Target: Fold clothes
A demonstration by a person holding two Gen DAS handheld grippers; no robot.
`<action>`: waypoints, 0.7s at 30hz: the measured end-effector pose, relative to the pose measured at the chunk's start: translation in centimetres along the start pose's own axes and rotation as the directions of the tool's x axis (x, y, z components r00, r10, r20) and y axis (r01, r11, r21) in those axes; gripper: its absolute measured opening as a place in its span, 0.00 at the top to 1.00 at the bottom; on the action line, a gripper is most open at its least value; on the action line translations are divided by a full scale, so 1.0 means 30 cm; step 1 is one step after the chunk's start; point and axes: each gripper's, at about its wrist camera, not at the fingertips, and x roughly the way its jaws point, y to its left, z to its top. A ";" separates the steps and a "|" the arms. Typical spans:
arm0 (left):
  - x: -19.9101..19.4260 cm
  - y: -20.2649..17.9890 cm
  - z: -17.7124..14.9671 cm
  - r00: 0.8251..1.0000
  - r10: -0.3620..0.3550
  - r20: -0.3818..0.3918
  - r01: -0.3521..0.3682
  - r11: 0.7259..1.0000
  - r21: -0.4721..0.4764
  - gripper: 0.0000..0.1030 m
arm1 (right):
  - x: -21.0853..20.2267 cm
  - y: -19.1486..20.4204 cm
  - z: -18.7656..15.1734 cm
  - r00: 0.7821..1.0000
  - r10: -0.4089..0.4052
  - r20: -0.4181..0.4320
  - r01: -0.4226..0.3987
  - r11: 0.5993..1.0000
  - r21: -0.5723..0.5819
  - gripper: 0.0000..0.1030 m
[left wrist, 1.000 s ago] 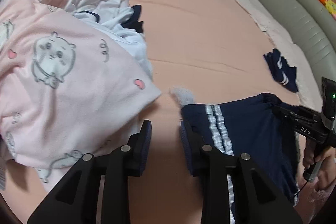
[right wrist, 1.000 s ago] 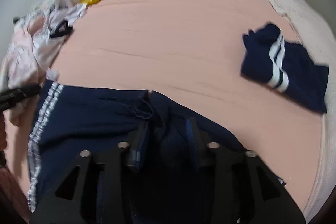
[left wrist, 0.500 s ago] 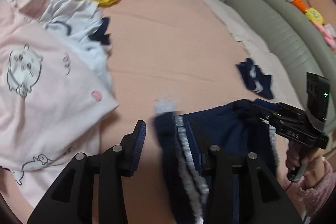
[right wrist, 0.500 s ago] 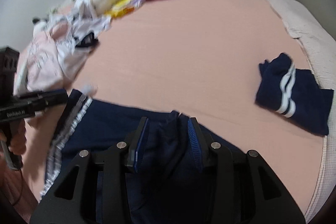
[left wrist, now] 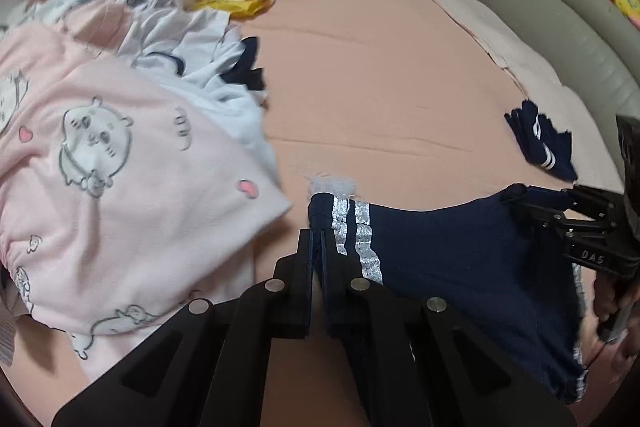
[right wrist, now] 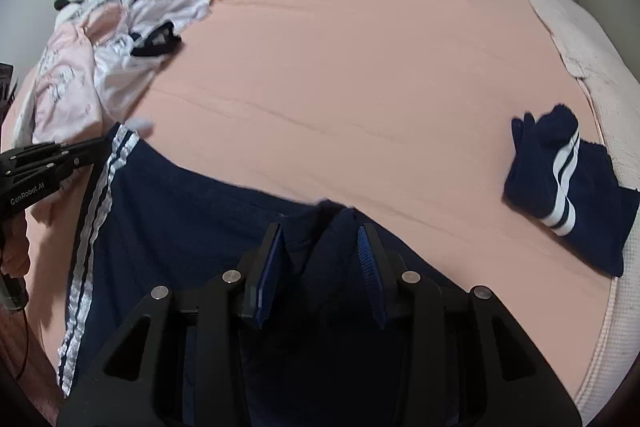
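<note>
A: Two grippers hold navy shorts [left wrist: 460, 267] stretched across a pink bed [left wrist: 380, 87]. The left gripper [left wrist: 318, 255] has its fingers pinched tight on the corner beside the silver side stripes [left wrist: 360, 239].

B: And the other hand?

A: The right gripper [right wrist: 320, 255] has fingers spread a little, with a bunch of waistband cloth between them; it seems to grasp that cloth. Holding both ends apart likely keeps the shorts flat for folding.

B: Any baskets or boxes?

A: None visible. A heap of pink and white clothes [left wrist: 120, 163] lies loose to the left, and a folded navy piece [right wrist: 568, 187] sits well apart on the right.
</note>
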 end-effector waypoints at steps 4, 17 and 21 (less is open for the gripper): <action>0.030 -0.008 -0.007 0.999 0.020 -0.036 -0.020 1.000 0.007 0.96 | 0.007 0.021 0.000 0.994 -0.108 0.016 0.109 0.993 -0.048 0.62; 0.015 -0.006 -0.006 0.997 0.078 0.016 -0.077 0.997 -0.011 0.96 | 0.034 0.038 0.042 0.996 -0.087 0.001 0.086 0.992 -0.094 0.89; 0.036 0.045 -0.007 0.999 0.043 -0.018 -0.045 0.995 -0.087 0.96 | 0.076 -0.020 0.073 0.997 -0.079 0.012 0.078 0.997 0.028 0.85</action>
